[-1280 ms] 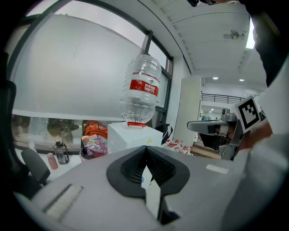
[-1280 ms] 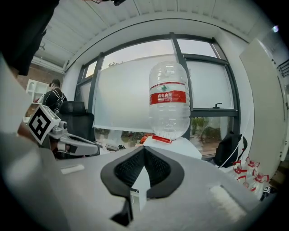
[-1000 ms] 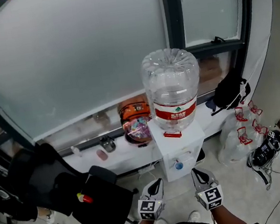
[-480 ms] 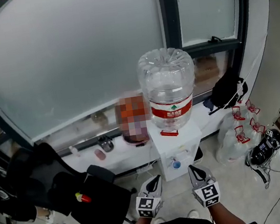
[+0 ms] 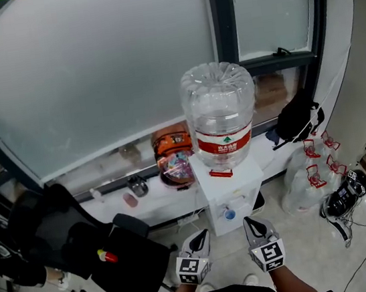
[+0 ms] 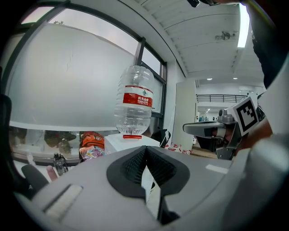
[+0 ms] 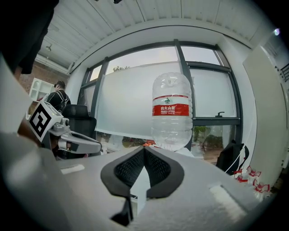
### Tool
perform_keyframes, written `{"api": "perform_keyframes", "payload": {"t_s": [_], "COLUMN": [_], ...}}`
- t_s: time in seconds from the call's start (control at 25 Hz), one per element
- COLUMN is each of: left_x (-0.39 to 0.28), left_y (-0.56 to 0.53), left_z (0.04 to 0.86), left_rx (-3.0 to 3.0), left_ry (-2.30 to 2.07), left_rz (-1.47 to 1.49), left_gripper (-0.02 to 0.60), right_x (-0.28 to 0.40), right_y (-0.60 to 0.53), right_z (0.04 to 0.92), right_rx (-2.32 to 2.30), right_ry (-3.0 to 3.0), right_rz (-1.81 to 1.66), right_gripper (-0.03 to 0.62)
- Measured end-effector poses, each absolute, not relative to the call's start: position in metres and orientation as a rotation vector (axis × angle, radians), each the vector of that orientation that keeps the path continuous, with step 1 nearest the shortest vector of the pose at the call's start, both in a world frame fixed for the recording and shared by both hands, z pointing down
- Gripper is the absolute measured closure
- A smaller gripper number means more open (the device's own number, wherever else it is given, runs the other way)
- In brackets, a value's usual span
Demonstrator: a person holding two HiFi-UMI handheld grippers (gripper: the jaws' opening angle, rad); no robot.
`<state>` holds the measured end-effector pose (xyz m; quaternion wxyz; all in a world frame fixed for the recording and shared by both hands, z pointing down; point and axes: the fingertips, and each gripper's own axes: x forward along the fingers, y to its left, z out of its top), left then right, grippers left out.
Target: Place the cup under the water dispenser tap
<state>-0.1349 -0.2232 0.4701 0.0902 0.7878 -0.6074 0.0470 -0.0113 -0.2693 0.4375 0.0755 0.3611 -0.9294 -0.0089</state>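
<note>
At the far left of the head view a black office chair [image 5: 83, 254] stands on the pale floor [image 5: 306, 253], with a small red-and-yellow item [image 5: 105, 257] lying on its seat. Behind it a low white ledge [image 5: 168, 208] runs under the frosted window [image 5: 92, 74]. The ledge carries a small bottle [image 5: 97, 196], a pink item [image 5: 131, 200], a dark container [image 5: 138, 185] and an orange bag [image 5: 174, 155]. Whether any of these is the cup cannot be told.

Near the middle, the white water dispenser [image 5: 232, 185] stands against the ledge, topped by 1 large clear bottle [image 5: 220, 113] with a red label. Its blue tap [image 5: 229, 214] sits low on the front face, with nothing visible beneath it.

Just in front of the dispenser, the left tool [image 5: 201, 239] and the right tool [image 5: 251, 223] hang side by side, both aimed at the dispenser and apart from it. In each gripper view the 2 dark pads meet at their tips with nothing held between them, so both tools are clenched and empty.

To the right of the dispenser a black bag [image 5: 297, 119] rests at the end of the ledge. Below it are clear plastic bags [image 5: 310, 181] with red handles. A pair of shoes [image 5: 344, 199] lies on the floor at the far right.
</note>
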Motion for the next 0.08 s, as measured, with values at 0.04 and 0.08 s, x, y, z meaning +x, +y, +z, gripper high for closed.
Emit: {"api": "perform_keyframes", "payload": {"t_s": [0.04, 0.08], "left_x": [-0.1355, -0.136], "left_y": [-0.2233, -0.2235], "left_z": [0.4709, 0.4717], "left_rx": [2.339, 2.335], "left_ry": [-1.807, -1.809], "left_rz": [0.141, 0.142], "left_gripper": [0.565, 0.565], "right_x": [-0.0117, -0.0121], "right_y": [-0.2697, -0.2701], "right_z": [0.4375, 0.4374], "right_rx": [1.081, 1.08], "right_ry": [-2.787, -2.787], "right_rz": [-0.027, -0.027], "right_gripper": [0.592, 0.592]}}
